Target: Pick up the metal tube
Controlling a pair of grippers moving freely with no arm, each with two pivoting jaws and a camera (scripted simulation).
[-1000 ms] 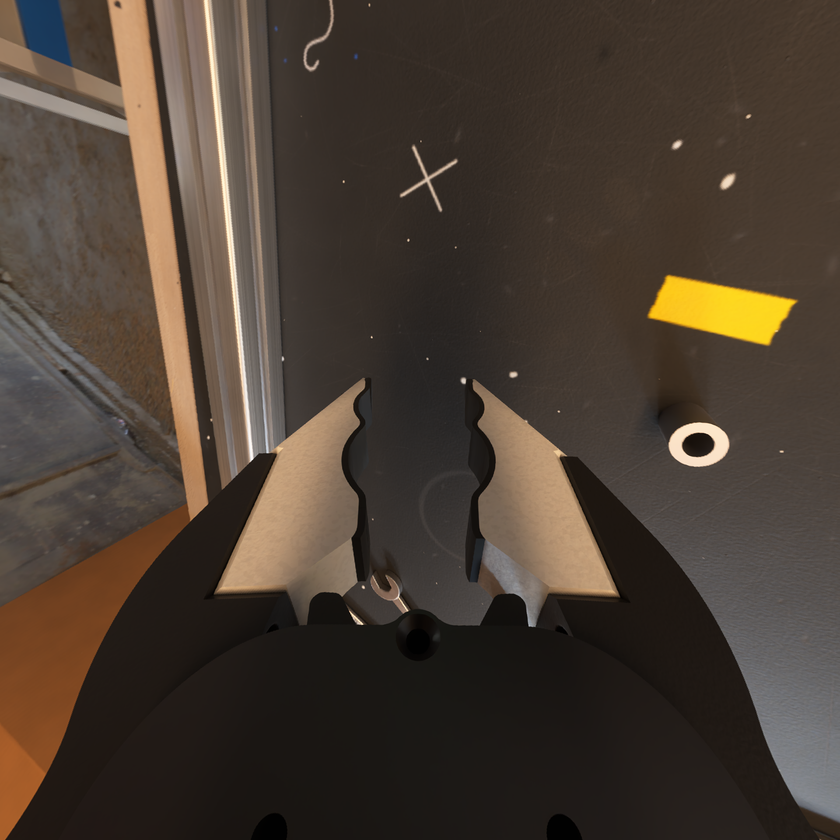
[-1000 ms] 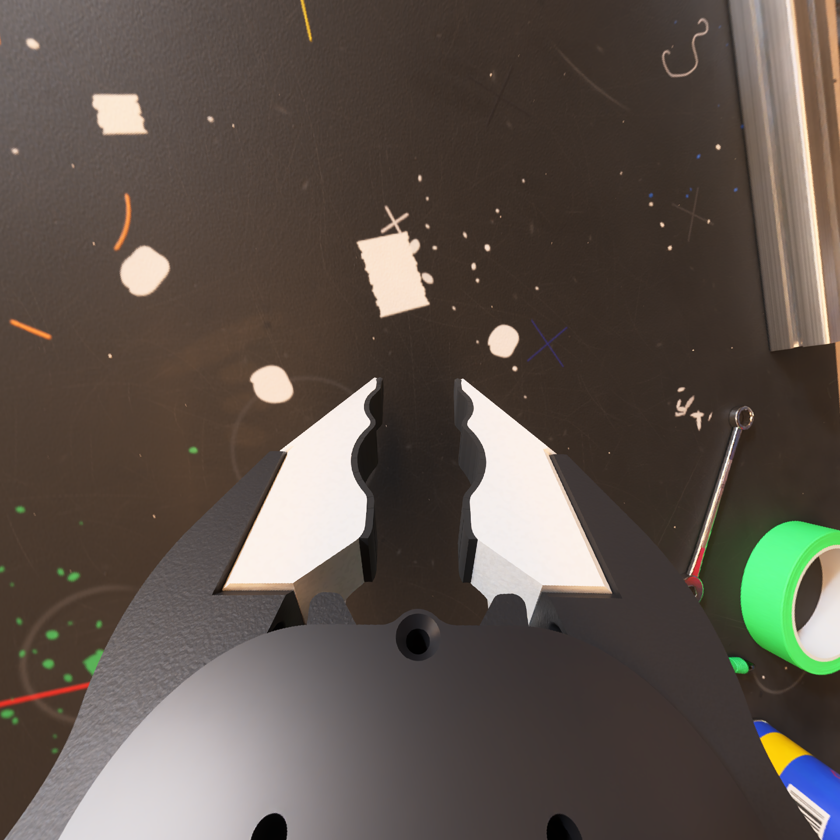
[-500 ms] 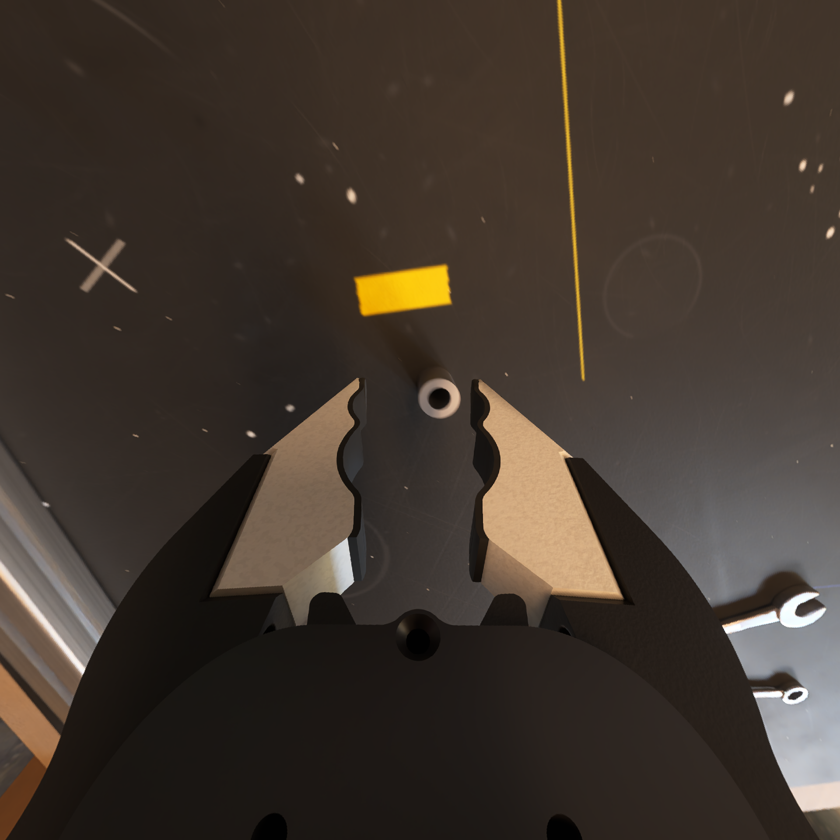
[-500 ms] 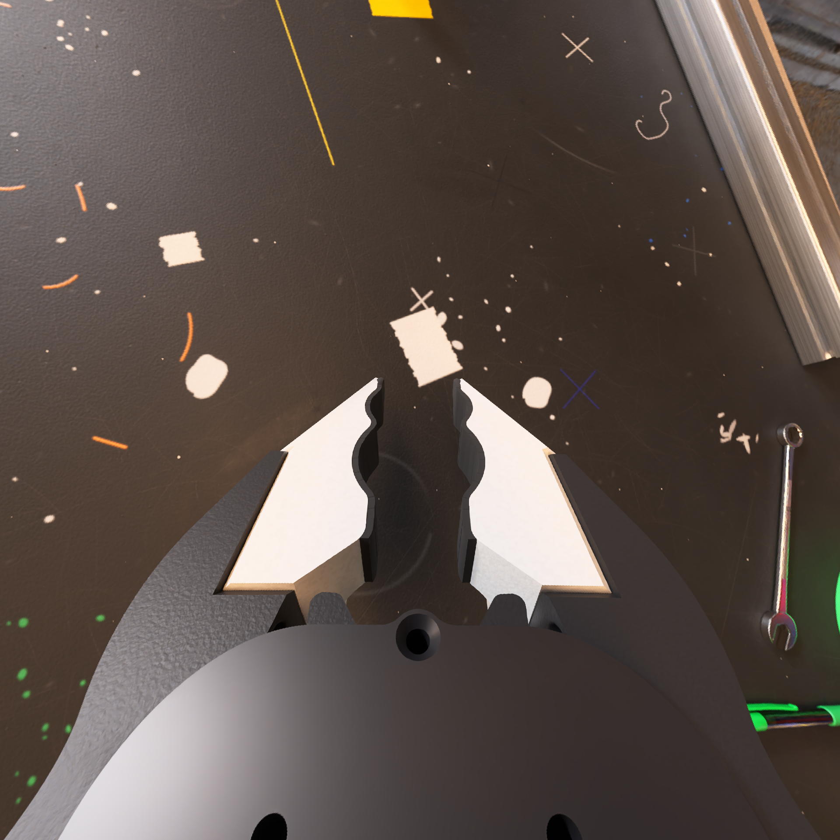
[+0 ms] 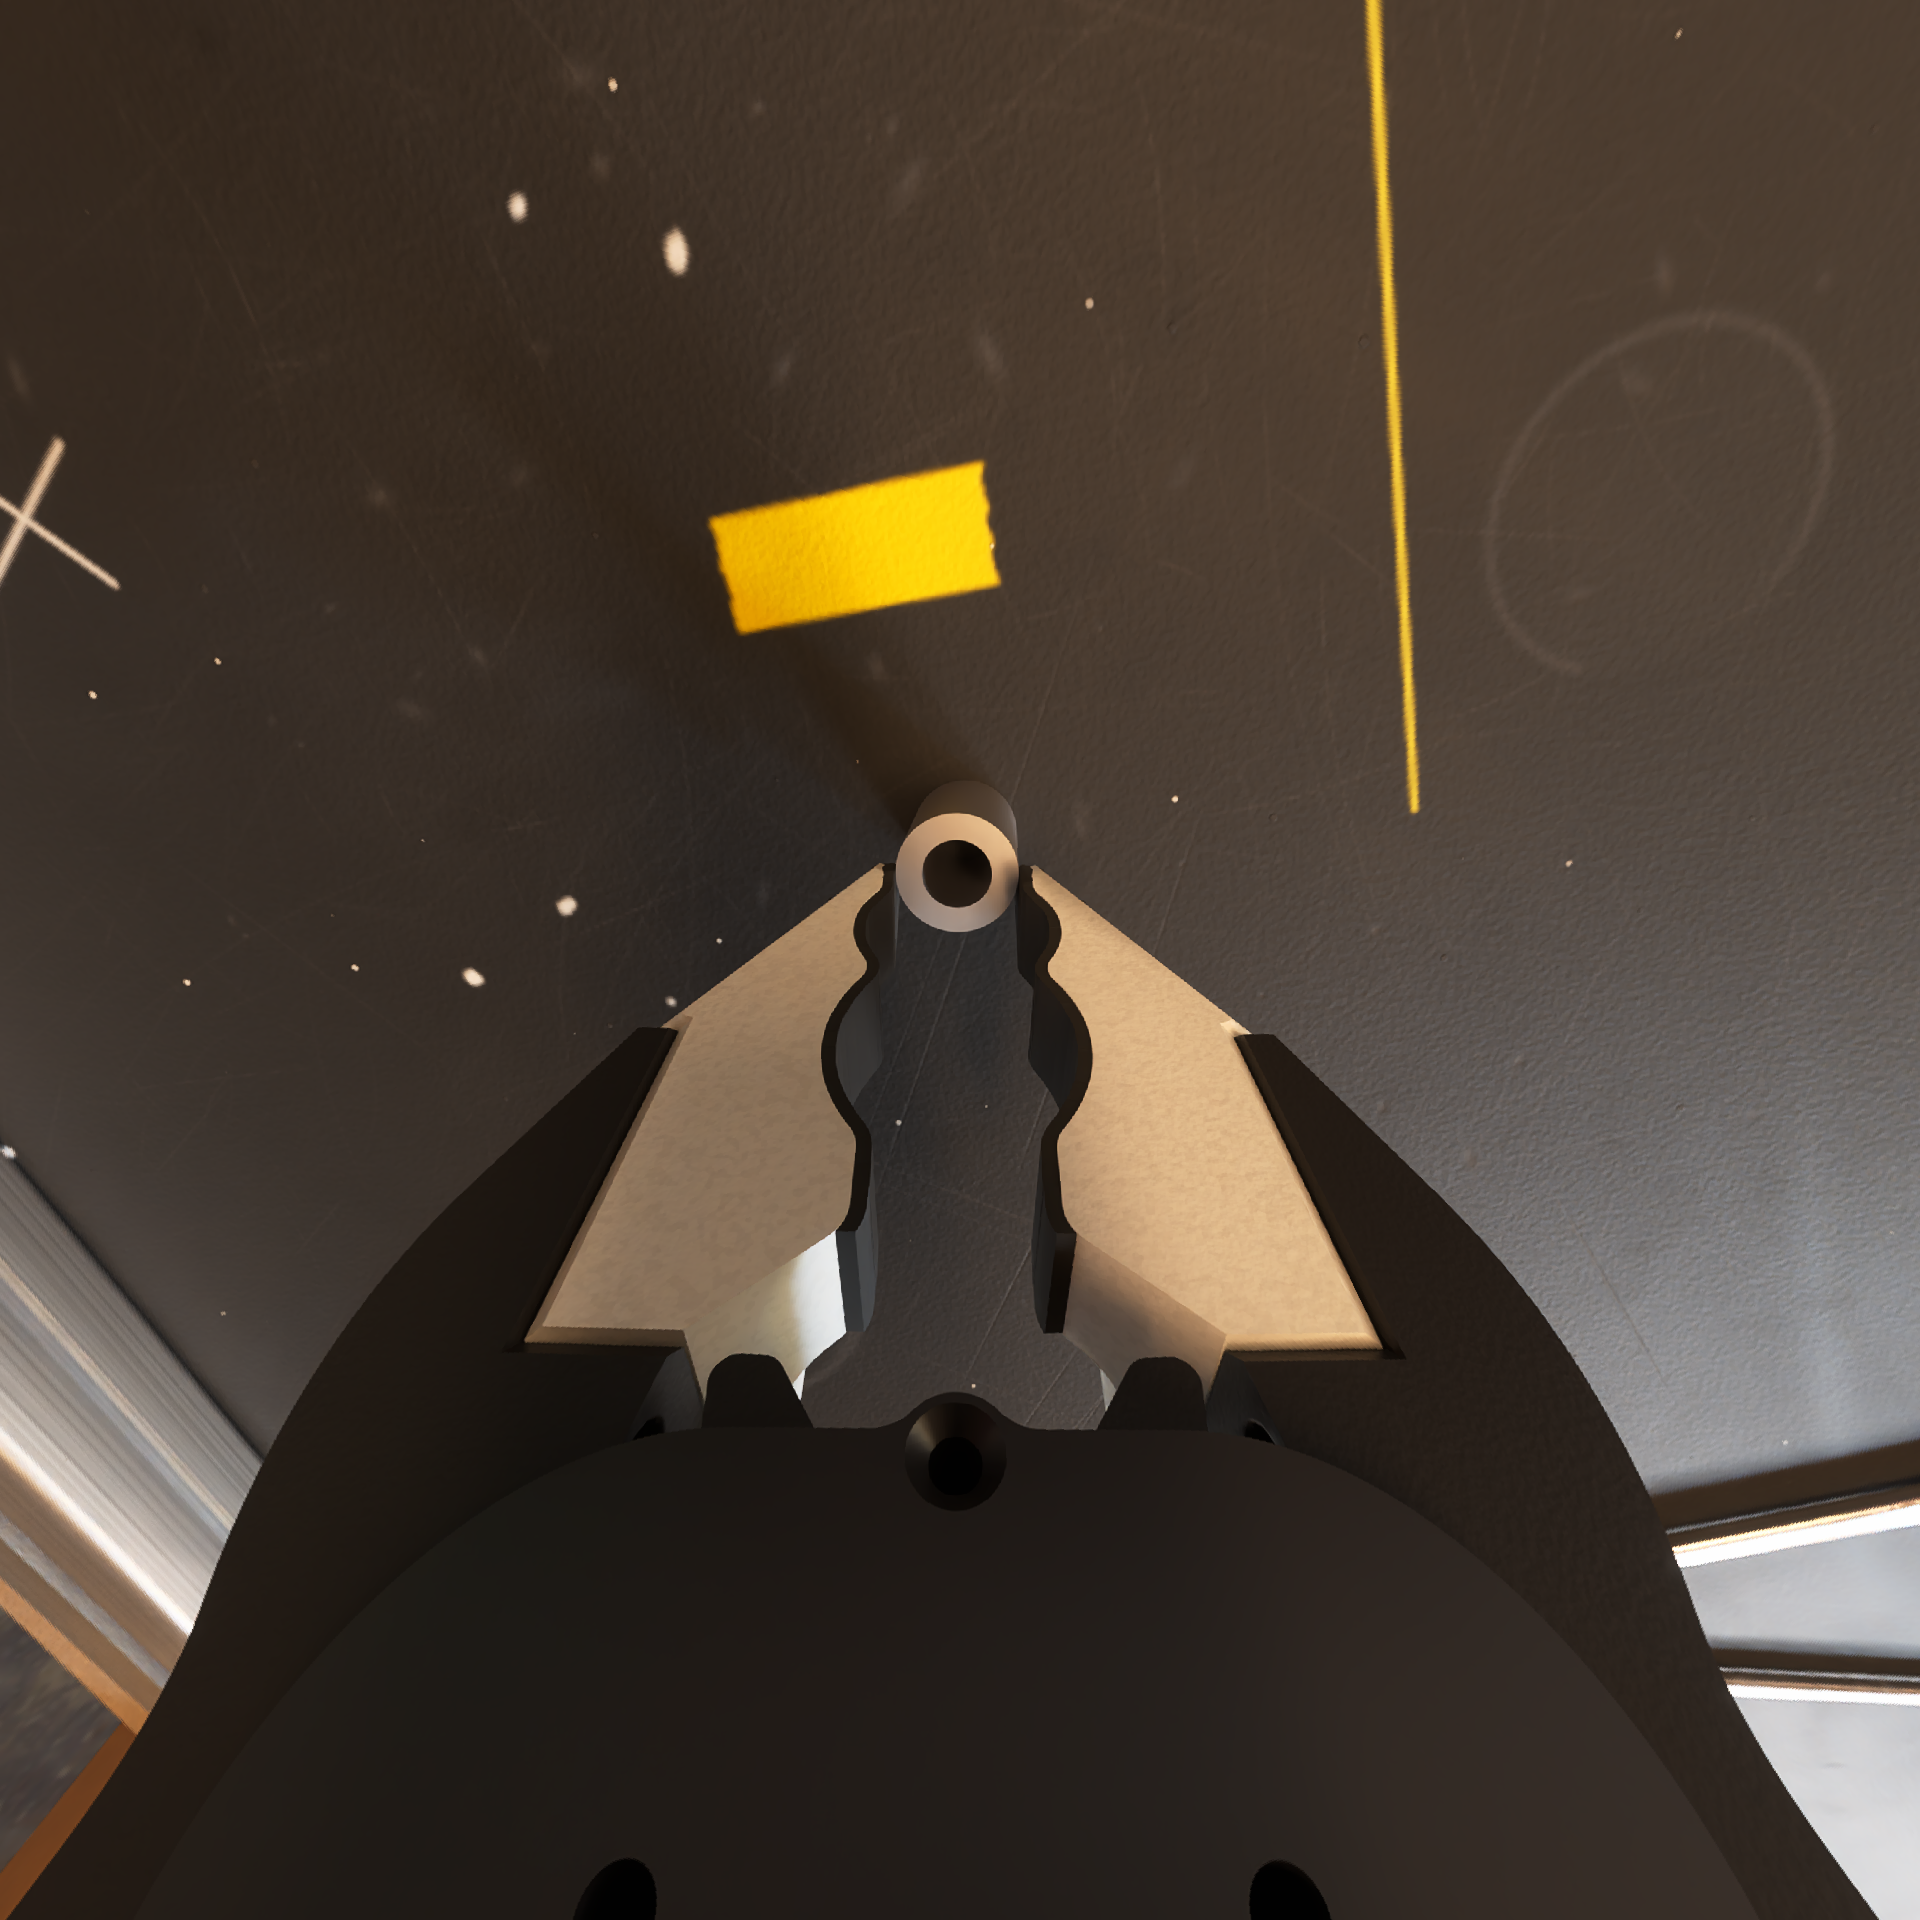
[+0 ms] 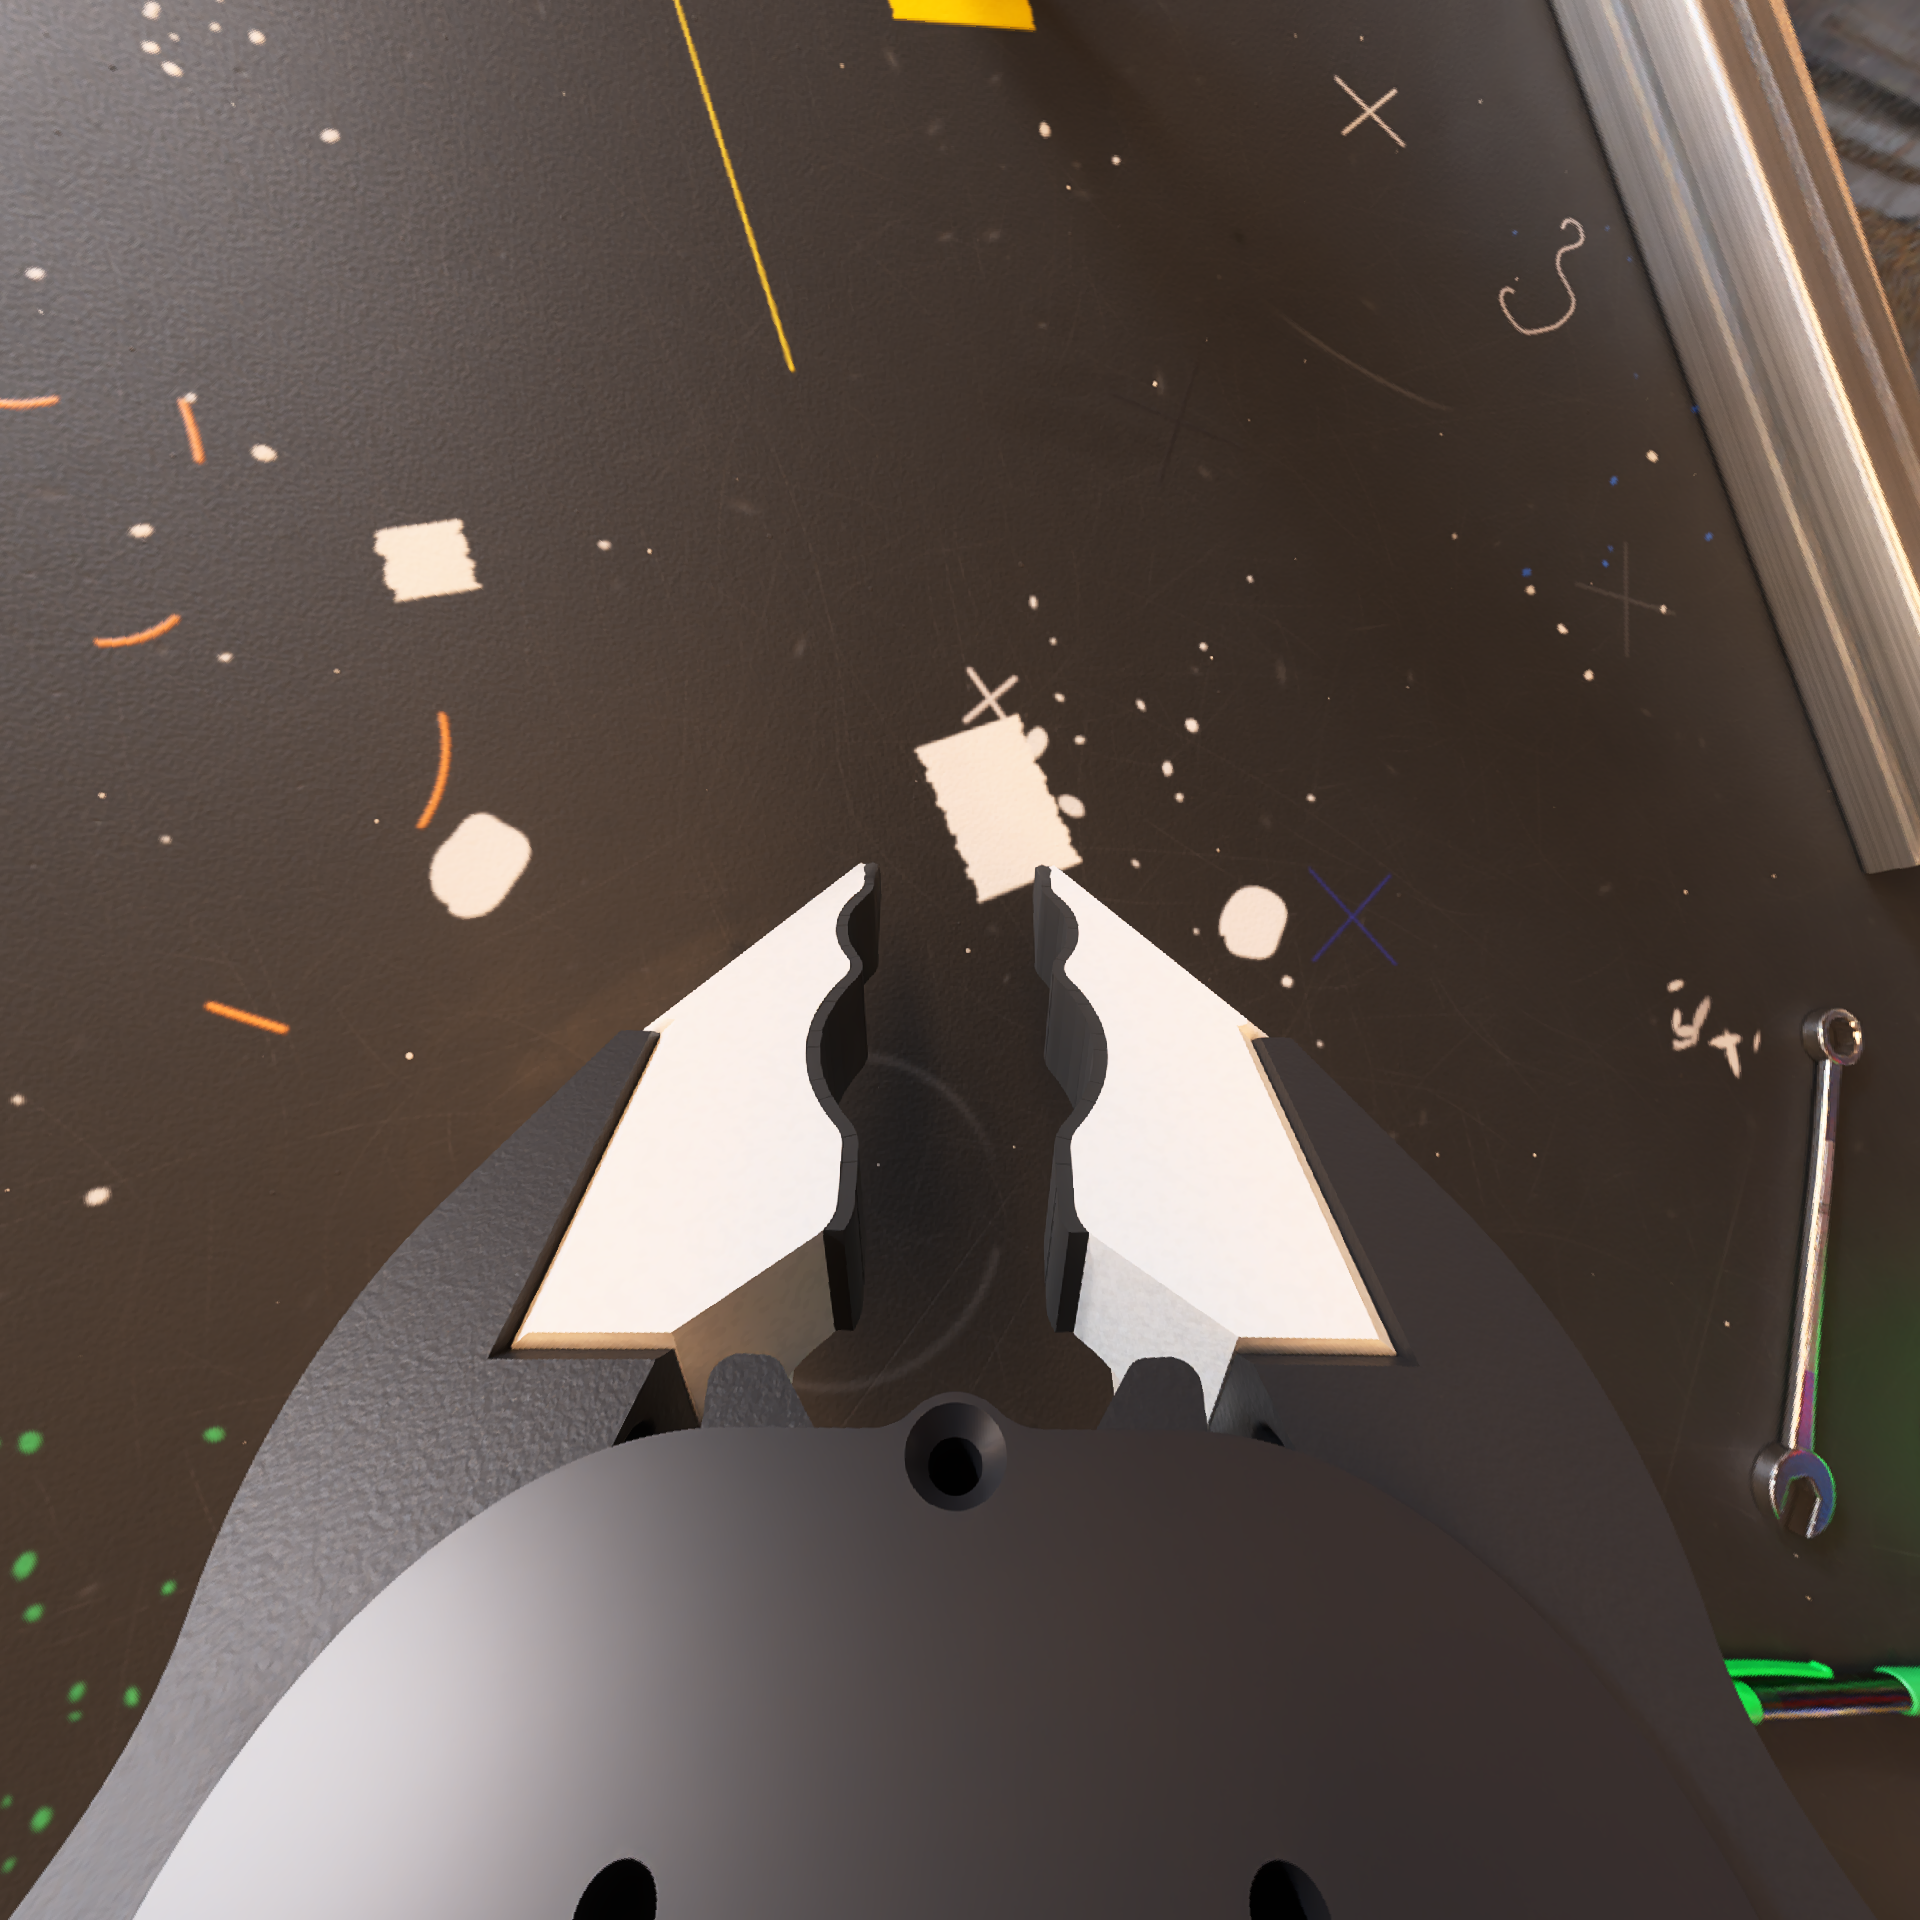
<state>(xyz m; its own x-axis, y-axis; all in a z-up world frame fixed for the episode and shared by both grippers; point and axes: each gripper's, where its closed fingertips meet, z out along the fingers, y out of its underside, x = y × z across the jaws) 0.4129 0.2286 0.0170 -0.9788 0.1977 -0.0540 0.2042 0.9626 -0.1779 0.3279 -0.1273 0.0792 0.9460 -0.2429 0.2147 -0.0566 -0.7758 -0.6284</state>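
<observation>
The metal tube is a short pale cylinder standing on end on the dark tabletop, seen from above with its bore showing. In the left wrist view my left gripper has its two fingertips pressed against the tube's left and right sides, just below a yellow tape patch. My right gripper hovers over the tabletop, open and empty, with a white tape patch just beyond its tips. The tube does not show in the right wrist view.
An aluminium rail runs along the table edge and also shows in the right wrist view. A spanner and a green-handled tool lie at the right. A thin yellow line marks the top.
My left gripper swung from the table edge to the tube, moved in, and narrowed its fingers onto it. My right gripper drifted back over the table, its gap unchanged.
</observation>
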